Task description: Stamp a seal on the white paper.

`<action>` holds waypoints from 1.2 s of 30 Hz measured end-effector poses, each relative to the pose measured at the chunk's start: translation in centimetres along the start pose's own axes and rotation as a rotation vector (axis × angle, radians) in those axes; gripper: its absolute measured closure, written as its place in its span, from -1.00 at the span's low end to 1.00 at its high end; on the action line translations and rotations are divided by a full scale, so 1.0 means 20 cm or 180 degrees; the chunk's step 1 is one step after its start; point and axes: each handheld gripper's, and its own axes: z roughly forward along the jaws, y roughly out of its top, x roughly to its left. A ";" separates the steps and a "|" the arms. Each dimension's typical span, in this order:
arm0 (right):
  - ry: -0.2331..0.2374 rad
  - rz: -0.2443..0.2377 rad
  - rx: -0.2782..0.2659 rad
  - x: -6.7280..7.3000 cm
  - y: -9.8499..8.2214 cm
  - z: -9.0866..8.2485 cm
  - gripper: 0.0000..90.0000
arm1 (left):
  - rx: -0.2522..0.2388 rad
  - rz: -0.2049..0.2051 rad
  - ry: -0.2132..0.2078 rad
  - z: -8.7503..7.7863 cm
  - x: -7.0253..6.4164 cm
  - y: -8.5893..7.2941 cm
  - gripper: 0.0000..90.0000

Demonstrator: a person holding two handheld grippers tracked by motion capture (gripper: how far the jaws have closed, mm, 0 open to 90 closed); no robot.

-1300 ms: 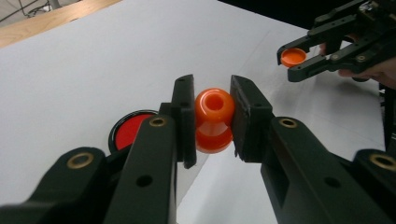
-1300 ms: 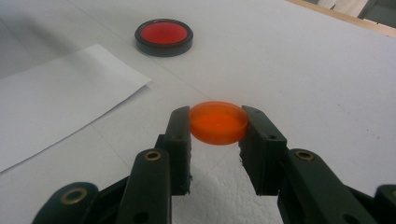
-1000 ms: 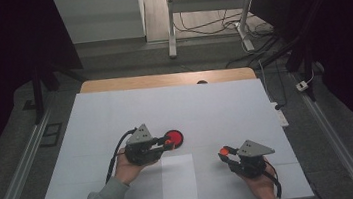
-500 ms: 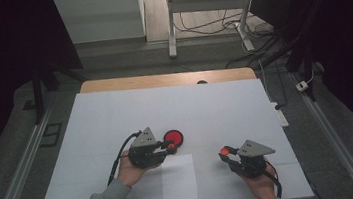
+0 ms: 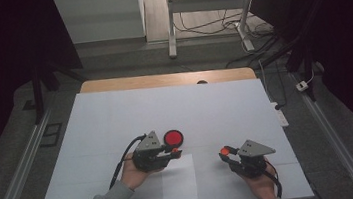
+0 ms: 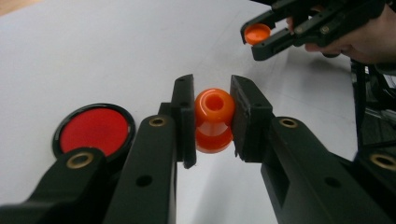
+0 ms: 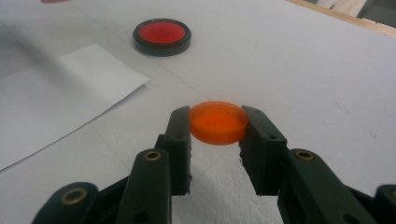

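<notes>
Orange plastic in both of my claws. Nearest me, my right gripper (image 7: 217, 123) is clamped across the rim of a flat orange cap (image 7: 218, 122), held low over the white table cover (image 5: 116, 116), its underside out of sight. My left gripper (image 6: 212, 123) pinches a small orange stamp body (image 6: 214, 119) by its waisted sides, open end turned toward the lens; in the high view that claw (image 5: 174, 153) sits at the near left of the cover. A white sheet of paper (image 5: 179, 178) lies between my two hands. Just beyond the left claw, a round red ink pad in a black rim (image 5: 173, 138) rests uncovered on the cover. Farthest off, a wooden table edge (image 5: 162, 80) borders the cover. Step in hand, as I judge it: cap and stamp held apart. Next: bring the two together and align cap with open end, or press stamp on pad.
</notes>
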 end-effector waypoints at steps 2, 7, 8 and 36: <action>0.0001 -0.0005 0.0002 0.00 0.00 0.00 0.43 | 0.0019 0.0023 -0.0020 0.01 -0.01 0.00 0.61; -0.0001 -0.0011 0.0002 0.00 0.00 0.00 0.43 | 0.0078 0.0051 -0.0080 0.03 -0.03 -0.02 0.61; -0.0001 -0.0006 0.0001 0.00 0.00 0.00 0.43 | 0.0095 0.0057 -0.0088 0.04 -0.03 -0.02 0.61; 0.0006 0.0012 0.0000 -0.01 0.00 0.00 0.43 | 0.0357 0.0104 -0.0173 0.09 -0.10 -0.10 0.61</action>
